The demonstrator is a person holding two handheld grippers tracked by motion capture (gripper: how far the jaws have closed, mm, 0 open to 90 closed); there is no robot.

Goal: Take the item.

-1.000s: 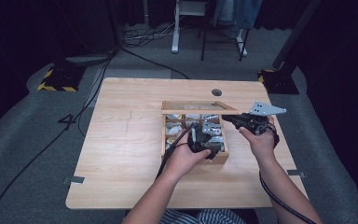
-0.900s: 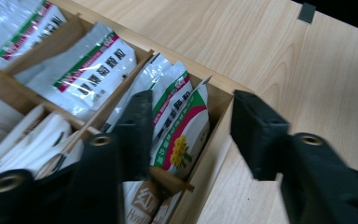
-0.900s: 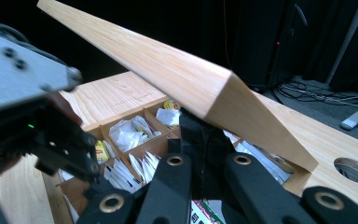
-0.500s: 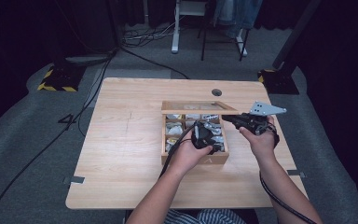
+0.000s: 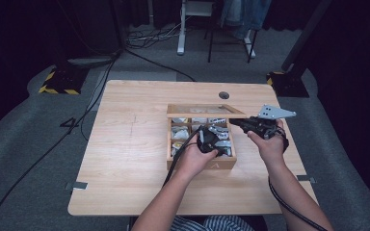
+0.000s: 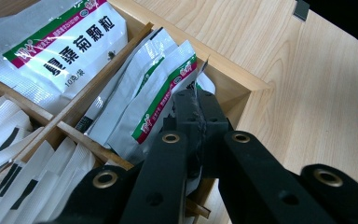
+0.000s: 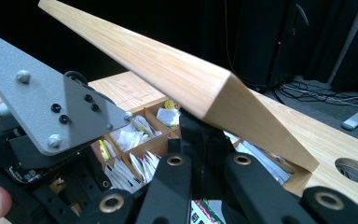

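A wooden compartment box [image 5: 200, 164] stands on the table with its lid [image 5: 204, 110] tipped up at the back. My right gripper [image 5: 236, 123] is shut on the lid's right edge and keeps it raised; in the right gripper view the jaws [image 7: 205, 135] pinch the lid [image 7: 168, 70] from below. My left gripper [image 5: 212, 144] reaches down into the box's front right compartment. Its jaws have just been closing and now stand shut [image 6: 198, 109] on the top edge of a silver sachet [image 6: 168, 88] with a green and magenta stripe.
More sachets fill the other compartments, among them a large one with printed characters [image 6: 60, 42] and several white ones [image 6: 9, 135]. A round hole [image 5: 223, 95] pierces the table behind the box. A grey plate on a black gripper body [image 7: 51, 102] sits close at the left.
My left gripper has sunk a little deeper into the front right compartment and closed on the sachet. The right gripper and the raised lid have stayed put.
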